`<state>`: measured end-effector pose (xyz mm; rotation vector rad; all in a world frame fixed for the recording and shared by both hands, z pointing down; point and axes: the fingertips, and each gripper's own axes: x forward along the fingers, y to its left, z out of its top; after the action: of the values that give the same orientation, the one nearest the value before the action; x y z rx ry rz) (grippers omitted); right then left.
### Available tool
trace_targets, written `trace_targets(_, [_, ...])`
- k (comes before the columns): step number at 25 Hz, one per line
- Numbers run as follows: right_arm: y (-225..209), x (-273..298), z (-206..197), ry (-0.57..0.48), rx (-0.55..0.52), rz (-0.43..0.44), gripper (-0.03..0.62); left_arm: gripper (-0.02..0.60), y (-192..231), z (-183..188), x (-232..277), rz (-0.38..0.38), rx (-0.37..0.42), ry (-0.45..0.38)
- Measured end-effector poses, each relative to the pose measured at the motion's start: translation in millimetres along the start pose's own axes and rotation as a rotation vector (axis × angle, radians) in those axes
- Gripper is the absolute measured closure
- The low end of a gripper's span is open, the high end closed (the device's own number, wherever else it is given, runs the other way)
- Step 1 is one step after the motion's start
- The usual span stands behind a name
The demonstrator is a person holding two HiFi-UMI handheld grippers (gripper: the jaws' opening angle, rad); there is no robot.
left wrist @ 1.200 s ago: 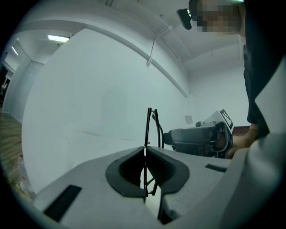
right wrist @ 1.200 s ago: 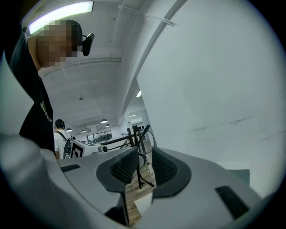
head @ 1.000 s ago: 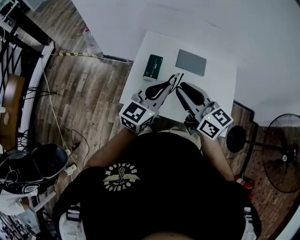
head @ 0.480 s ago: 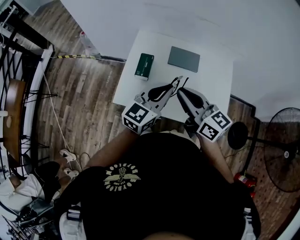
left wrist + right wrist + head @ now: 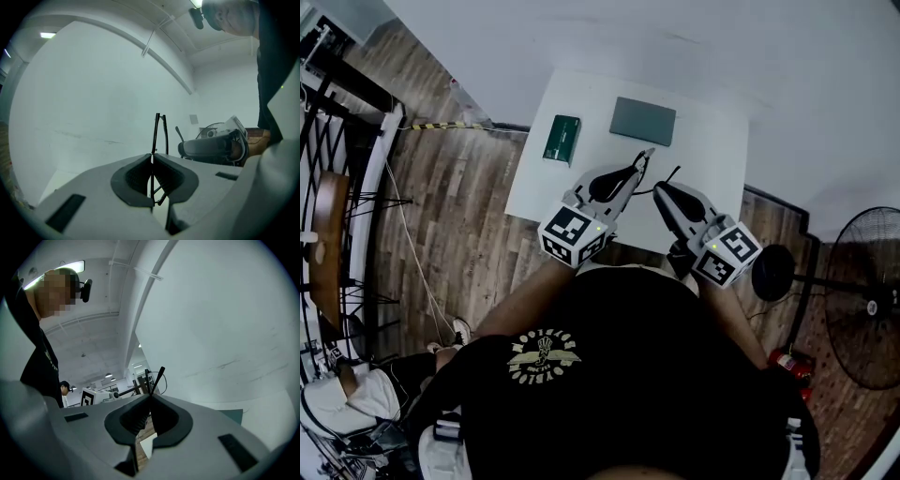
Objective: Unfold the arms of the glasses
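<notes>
Position of the glasses [image 5: 155, 131]: held off the table [image 5: 717, 155] between the tips of the two grippers, over the near half of the tabletop. They touched neither the green box [image 5: 562, 139] nor the grey flat case [image 5: 643, 121] lying further back.

Left gripper [image 5: 152, 155]: clenched on the thin black frame. In its own view the frame rose edge-on, straight up out of the closed pads, with a second thin black piece just beside it.

Right gripper [image 5: 150, 395]: clenched on a temple arm [image 5: 156, 380], whose black end stuck out past the pads, leaning to the right in that view.

Governing relation: in the head view the two grippers converged tip to tip, left from the lower left and right from the lower right. The glasses formed the only link between them. The frame lay at the left tips, and the gripped arm ran from there towards the right tips, so each claw was already on its own part.

Assessment: with the left claw anchoring the frame, the unfolding would fall to the right claw, swinging its arm outward about the hinge and away from the left tips. The hinge itself could not be made out in any view.
</notes>
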<state>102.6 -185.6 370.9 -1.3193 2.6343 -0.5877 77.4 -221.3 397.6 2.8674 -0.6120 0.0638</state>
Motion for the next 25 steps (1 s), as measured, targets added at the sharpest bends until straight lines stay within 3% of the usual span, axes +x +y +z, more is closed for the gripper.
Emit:
trace_targets(12, [-36,-43,-1,0.023,0.016,0.036,0.582,0.561,-12,0,36,0.1,-0.006,-0.02])
trace_targets(25, [-41,-70,-22,0.067,0.044,0.136,0.582,0.561,-20,4,26,0.245,0.013,-0.044])
